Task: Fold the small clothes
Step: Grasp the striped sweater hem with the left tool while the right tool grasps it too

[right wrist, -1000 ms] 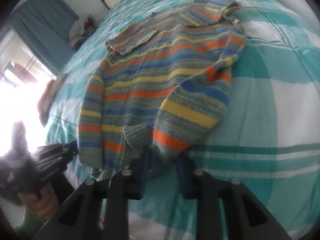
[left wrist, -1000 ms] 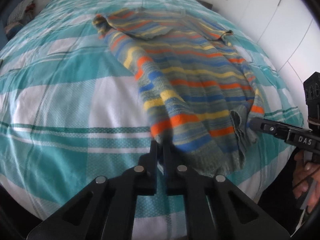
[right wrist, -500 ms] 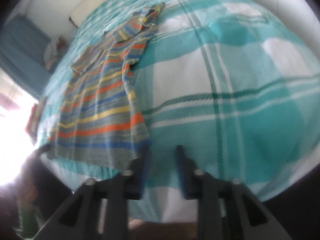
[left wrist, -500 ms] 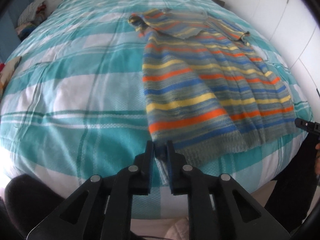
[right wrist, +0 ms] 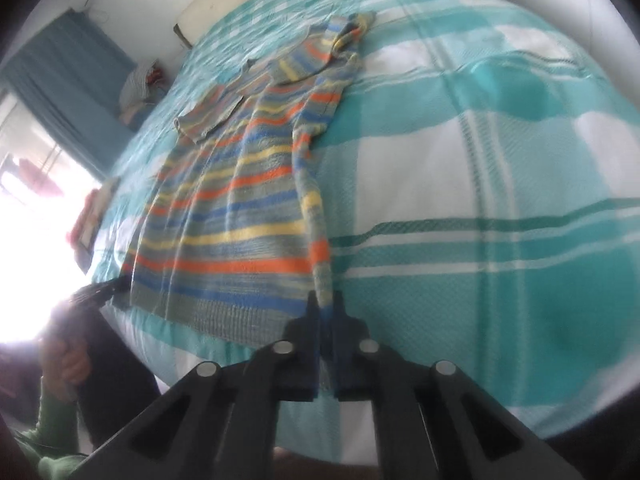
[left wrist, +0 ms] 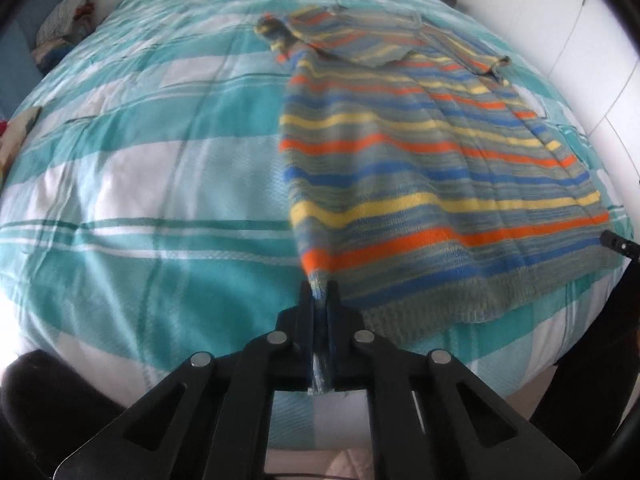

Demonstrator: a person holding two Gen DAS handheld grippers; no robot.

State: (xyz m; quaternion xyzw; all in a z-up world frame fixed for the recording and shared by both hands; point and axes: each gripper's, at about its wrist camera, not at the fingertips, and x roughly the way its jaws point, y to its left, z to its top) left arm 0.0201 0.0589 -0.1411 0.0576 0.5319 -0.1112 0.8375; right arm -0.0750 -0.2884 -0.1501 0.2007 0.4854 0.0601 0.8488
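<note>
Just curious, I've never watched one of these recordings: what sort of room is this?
Most likely a bedroom: a bed with a teal checked cover, a striped sweater spread on it, and a blue curtain by a bright window.

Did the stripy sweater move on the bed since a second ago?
Yes. The stripy sweater was bunched up; now its bottom edge is pulled flat and wide towards the near edge of the checked bedspread, with both bottom corners pinched.

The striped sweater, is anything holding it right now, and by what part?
Yes. The left gripper and right gripper each pinch a bottom corner of the striped sweater.
</note>
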